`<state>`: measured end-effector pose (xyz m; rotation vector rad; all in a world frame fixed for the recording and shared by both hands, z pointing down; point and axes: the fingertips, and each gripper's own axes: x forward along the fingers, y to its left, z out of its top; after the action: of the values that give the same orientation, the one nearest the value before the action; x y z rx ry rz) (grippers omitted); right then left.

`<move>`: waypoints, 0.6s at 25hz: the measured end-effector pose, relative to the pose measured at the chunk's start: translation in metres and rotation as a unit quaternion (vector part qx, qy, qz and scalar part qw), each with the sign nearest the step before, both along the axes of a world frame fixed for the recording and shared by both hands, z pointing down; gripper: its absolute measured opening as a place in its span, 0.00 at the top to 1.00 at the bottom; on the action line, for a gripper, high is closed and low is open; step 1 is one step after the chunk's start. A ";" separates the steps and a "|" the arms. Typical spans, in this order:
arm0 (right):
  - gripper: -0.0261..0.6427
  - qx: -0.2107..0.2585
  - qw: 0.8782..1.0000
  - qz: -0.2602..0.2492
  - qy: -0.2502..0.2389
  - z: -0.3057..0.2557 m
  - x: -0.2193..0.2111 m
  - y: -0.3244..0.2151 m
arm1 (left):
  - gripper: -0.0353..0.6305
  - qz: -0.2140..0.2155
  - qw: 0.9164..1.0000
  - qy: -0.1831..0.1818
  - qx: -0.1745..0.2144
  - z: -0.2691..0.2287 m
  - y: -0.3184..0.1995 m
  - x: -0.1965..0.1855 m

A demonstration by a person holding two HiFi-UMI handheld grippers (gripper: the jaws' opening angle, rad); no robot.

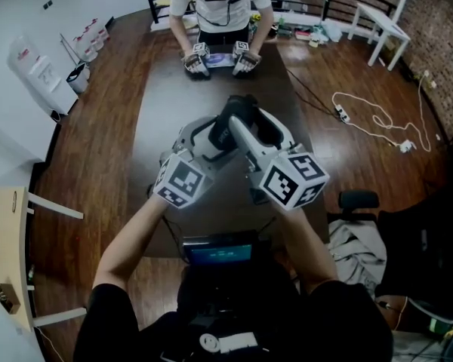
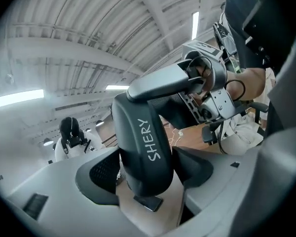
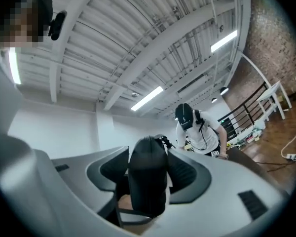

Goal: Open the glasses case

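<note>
A dark glasses case point(image 1: 238, 111) is held up in the air over the dark table point(image 1: 211, 81), between my two grippers. My left gripper point(image 1: 211, 136) is shut on its lower end. In the left gripper view the case point(image 2: 144, 147), lettered in white, stands upright between the pads point(image 2: 101, 174). Its far end runs up and right into my right gripper point(image 2: 207, 83). My right gripper point(image 1: 253, 123) is shut on the other end, and the black case point(image 3: 147, 177) fills the gap between its pads point(image 3: 185, 174). I cannot tell whether the lid has parted.
Across the table a person point(image 1: 223, 10) holds two more grippers point(image 1: 220, 59) down on its far edge. A small lit screen point(image 1: 220, 253) sits at my near edge. On the floor to the right are an office chair point(image 1: 359, 200), a white cable point(image 1: 377, 119) and a white side table point(image 1: 381, 23).
</note>
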<state>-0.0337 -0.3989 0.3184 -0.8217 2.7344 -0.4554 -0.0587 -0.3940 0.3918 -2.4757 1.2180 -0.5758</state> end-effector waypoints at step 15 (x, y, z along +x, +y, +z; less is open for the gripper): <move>0.59 0.086 0.982 -0.166 -0.039 0.001 0.022 0.015 | 0.49 0.193 0.923 0.291 -0.160 -0.021 0.044 0.012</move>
<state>-0.0116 -0.3842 0.3199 -0.2986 2.7945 -0.2994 -0.0471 -0.3496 0.3710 -3.1930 0.7962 0.0956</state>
